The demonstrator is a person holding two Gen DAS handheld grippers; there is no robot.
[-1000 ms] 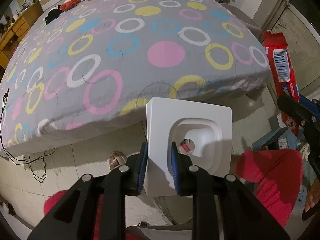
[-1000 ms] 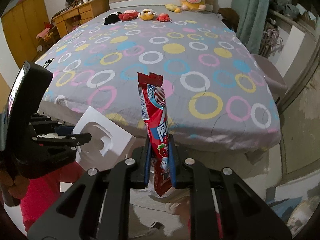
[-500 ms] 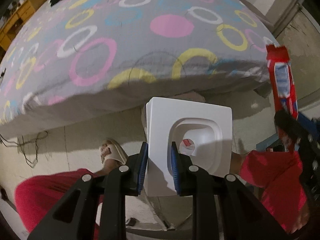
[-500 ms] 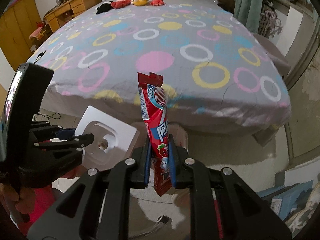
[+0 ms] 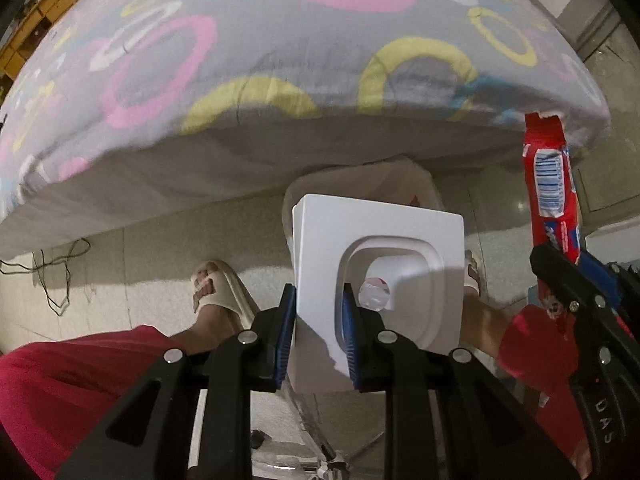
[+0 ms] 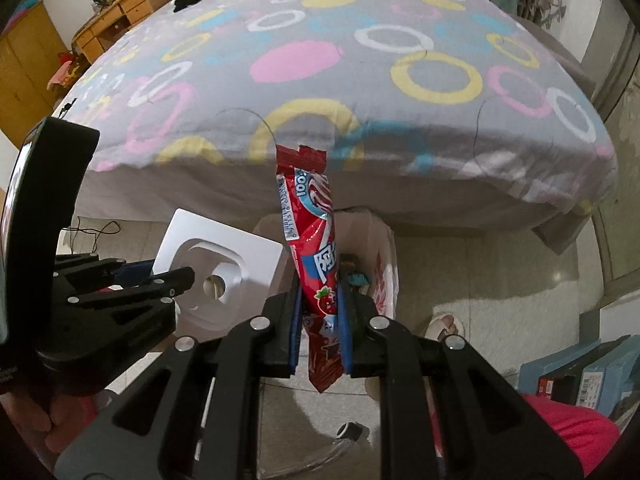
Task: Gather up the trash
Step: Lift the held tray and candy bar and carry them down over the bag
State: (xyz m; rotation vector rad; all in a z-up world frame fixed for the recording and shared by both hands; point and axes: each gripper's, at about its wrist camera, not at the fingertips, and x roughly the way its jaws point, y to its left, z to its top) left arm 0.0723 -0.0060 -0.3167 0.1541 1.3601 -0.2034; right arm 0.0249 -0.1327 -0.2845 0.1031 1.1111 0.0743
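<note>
I am lowering both tools toward the floor at the foot of the bed (image 6: 360, 80); a moment ago the patterned bedspread filled each view, and now its near edge sits high while the trash bin (image 6: 384, 264), lined with a white bag, shows below. My left tool (image 5: 316, 332) is clenched on the edge of a white moulded packaging tray (image 5: 380, 276), which hangs directly over the bin's mouth. My right tool (image 6: 320, 328) grips a red snack wrapper (image 6: 316, 256) standing upright, also just above the bin. The person's sandalled foot (image 5: 216, 292) rests on the floor beside it. Both pieces look nearly ready to release into the bin.
</note>
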